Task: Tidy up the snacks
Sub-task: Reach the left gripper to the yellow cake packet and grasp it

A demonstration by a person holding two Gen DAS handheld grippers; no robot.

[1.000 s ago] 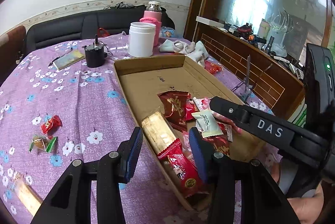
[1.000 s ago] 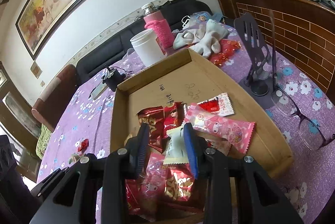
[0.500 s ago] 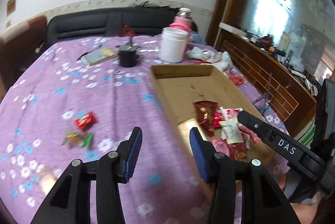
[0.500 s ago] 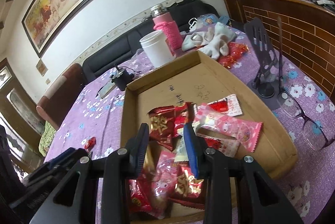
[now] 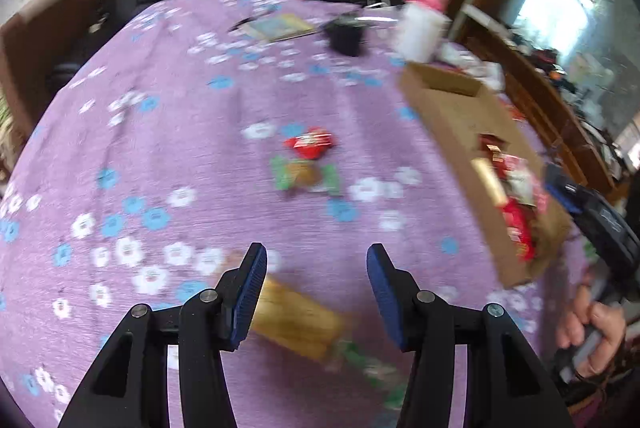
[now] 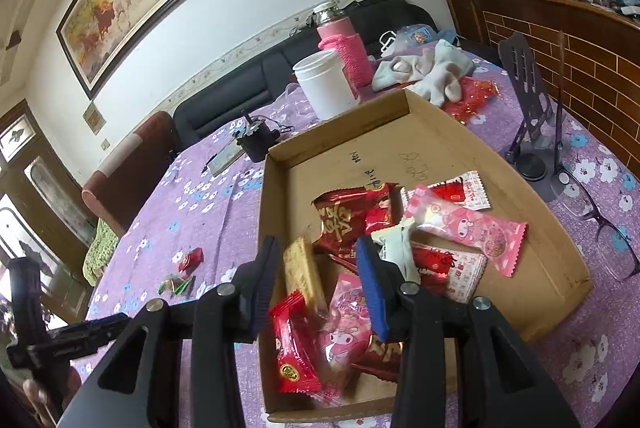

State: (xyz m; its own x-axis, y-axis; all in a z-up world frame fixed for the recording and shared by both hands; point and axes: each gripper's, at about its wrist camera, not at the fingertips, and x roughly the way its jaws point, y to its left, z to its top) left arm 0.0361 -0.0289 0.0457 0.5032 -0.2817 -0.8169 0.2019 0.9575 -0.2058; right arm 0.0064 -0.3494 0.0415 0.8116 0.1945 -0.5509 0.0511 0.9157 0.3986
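On the left, the left gripper [image 5: 316,284] is hovering over the purple flowered tablecloth [image 5: 192,156] with its jaws opening and nothing clamped; a gold foil-wrapped snack bar [image 5: 298,320] is lying on the cloth just beneath and between the blue pads. The left wrist view is smeared, so misjudging that flat, slippery wrapper and pushing it across the cloth instead of catching it is a likely failure. Further out, a small red-wrapped candy [image 5: 310,144] and a green-and-amber twist candy [image 5: 306,176] are sitting close together, well apart from the box; a loose grab could catch both or flick one away.

To the right, the shallow brown cardboard tray [image 6: 436,136] is holding the sorted pile. The right gripper [image 6: 318,282] is hanging over it, jaws opening, not pressing on anything, with a second gold bar [image 6: 304,270] leaning between them. That bar could be tipping onto the red foil packet [image 6: 294,352] and disturbing the heap, and a careless sweep could nudge the tray's near wall.
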